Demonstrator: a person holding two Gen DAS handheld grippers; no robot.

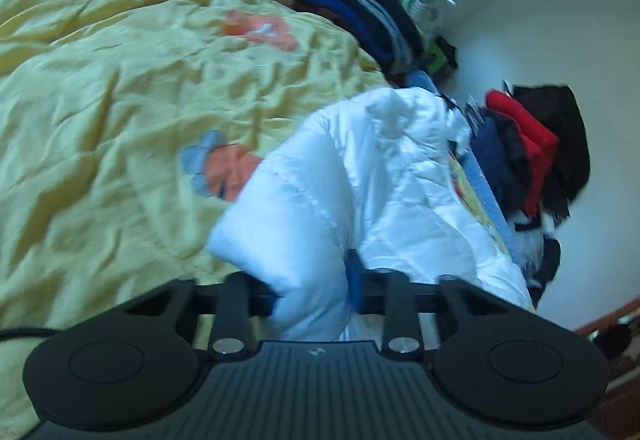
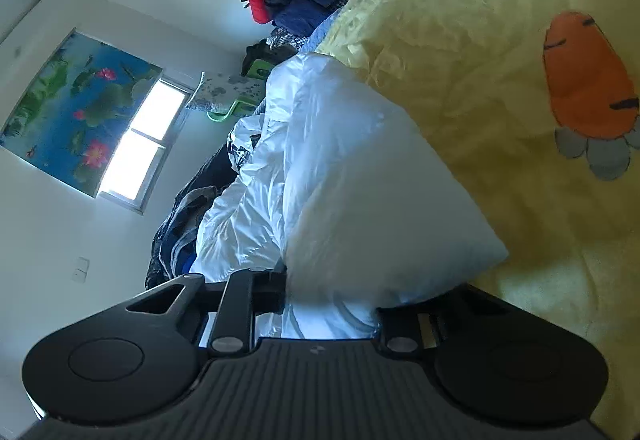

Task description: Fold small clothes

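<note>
A white puffy jacket point(image 1: 360, 180) lies on the yellow quilt point(image 1: 120, 100) of a bed. In the left wrist view a thick padded fold of it runs back between the fingers, and my left gripper point(image 1: 316, 292) is shut on that fold. The right wrist view shows the same jacket point(image 2: 360, 180) filling the centre. A bulging padded corner is squeezed between the black fingers of my right gripper point(image 2: 332, 304). The fingertips of both grippers are buried in the fabric.
The quilt point(image 2: 500, 40) carries orange and grey prints. A stack of dark and blue clothes point(image 1: 352, 0) lies along the bed's far side, and red and black jackets point(image 1: 536, 144) are heaped by the white wall. A window point(image 2: 140, 148) and a pond poster point(image 2: 72, 104) hang beyond.
</note>
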